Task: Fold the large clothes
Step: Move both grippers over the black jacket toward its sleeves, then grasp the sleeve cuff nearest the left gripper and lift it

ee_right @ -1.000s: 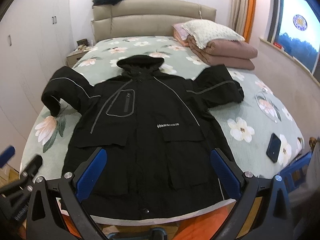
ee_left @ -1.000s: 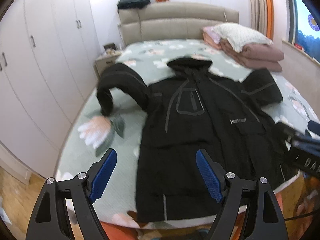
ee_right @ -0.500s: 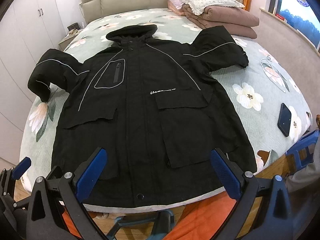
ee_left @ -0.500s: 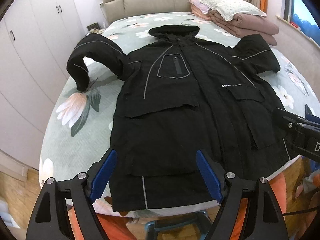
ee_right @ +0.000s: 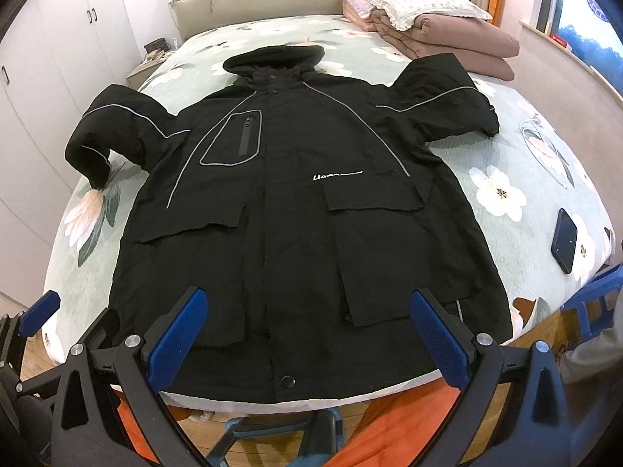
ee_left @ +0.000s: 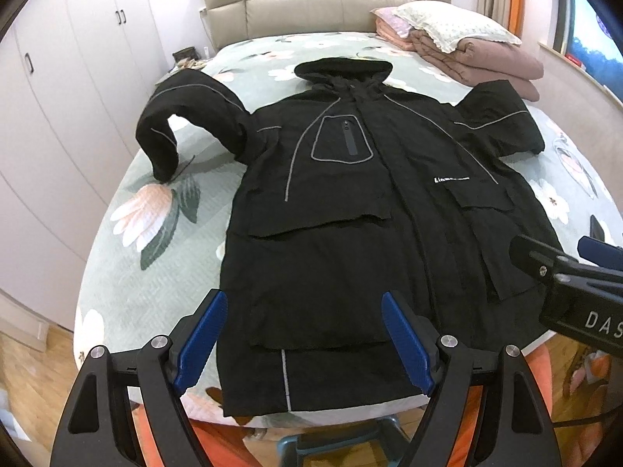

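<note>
A large black hooded coat point(ee_left: 350, 202) point(ee_right: 288, 210) lies spread face up on the bed, hood toward the headboard and hem at the near edge. Its left sleeve point(ee_left: 183, 116) bends back on itself; the right sleeve point(ee_right: 440, 101) lies folded short. My left gripper point(ee_left: 305, 329) hovers open above the hem's left part, blue pads wide apart and holding nothing. My right gripper point(ee_right: 309, 325) hovers open over the hem's middle, also holding nothing. Each gripper shows at the edge of the other's view.
The bed point(ee_right: 518, 163) has a green floral cover. A dark phone point(ee_right: 564, 241) lies at its right edge. A folded pink quilt and pillow point(ee_right: 436, 27) sit far right. White wardrobes point(ee_left: 58, 97) line the left; a nightstand point(ee_right: 153, 58) stands by the headboard. Wood floor below.
Both cameras have tilted down and drawn in over the coat's lower half, so the hem now sits between the fingers. The coat itself has not moved; both grippers stayed open.
</note>
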The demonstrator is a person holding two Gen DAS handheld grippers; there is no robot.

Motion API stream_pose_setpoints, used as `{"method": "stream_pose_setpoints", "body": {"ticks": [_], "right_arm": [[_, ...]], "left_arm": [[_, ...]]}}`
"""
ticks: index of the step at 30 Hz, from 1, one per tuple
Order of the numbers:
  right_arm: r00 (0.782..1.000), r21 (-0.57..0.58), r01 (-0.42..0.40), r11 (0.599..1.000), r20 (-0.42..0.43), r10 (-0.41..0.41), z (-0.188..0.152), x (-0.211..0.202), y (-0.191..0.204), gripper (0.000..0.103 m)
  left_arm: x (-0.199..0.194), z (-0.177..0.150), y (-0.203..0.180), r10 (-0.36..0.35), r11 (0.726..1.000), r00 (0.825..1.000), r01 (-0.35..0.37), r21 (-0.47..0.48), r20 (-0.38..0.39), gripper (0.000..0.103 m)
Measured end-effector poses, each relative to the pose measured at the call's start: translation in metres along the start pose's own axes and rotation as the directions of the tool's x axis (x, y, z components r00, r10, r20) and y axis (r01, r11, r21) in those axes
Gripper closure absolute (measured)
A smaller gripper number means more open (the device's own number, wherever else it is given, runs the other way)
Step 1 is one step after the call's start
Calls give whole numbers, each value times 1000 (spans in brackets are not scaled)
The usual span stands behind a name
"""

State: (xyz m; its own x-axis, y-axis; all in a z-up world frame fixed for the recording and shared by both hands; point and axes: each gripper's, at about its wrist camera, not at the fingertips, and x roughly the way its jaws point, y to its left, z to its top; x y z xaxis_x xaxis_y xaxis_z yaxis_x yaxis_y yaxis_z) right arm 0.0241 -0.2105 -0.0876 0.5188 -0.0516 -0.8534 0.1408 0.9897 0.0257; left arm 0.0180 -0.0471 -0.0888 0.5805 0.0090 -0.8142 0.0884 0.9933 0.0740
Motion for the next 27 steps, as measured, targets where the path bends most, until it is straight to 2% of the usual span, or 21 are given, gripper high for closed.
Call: {"method": "stream_pose_setpoints", "body": {"ticks": [3,5,9,12,21,27], "right_arm": [[1000,-12,-2,1000,0,2,0,0,4,0],[1000,-16,-6,1000,2,6,1,0,5,0],[999,-22,-38,999,26,38,6,-9,10,0],[997,-43,-46,998,68,49,14,-24,18,0],[980,-131,-47,990,186,71,35,-63,47,0],[976,-171,-48,984,202,82,41,-56,63,0]], "left_arm": [[-10,3,3,32,999,999,-32,-3,31,21],[-28,8,8,63,998,994,-61,-21,86,21],[-72,23,23,109,993,972,-96,-71,208,20],[-92,31,35,132,989,960,-112,-94,247,20],[-116,43,66,154,980,946,-110,-164,285,20],[-113,44,80,173,974,942,-120,-194,286,20]]}}
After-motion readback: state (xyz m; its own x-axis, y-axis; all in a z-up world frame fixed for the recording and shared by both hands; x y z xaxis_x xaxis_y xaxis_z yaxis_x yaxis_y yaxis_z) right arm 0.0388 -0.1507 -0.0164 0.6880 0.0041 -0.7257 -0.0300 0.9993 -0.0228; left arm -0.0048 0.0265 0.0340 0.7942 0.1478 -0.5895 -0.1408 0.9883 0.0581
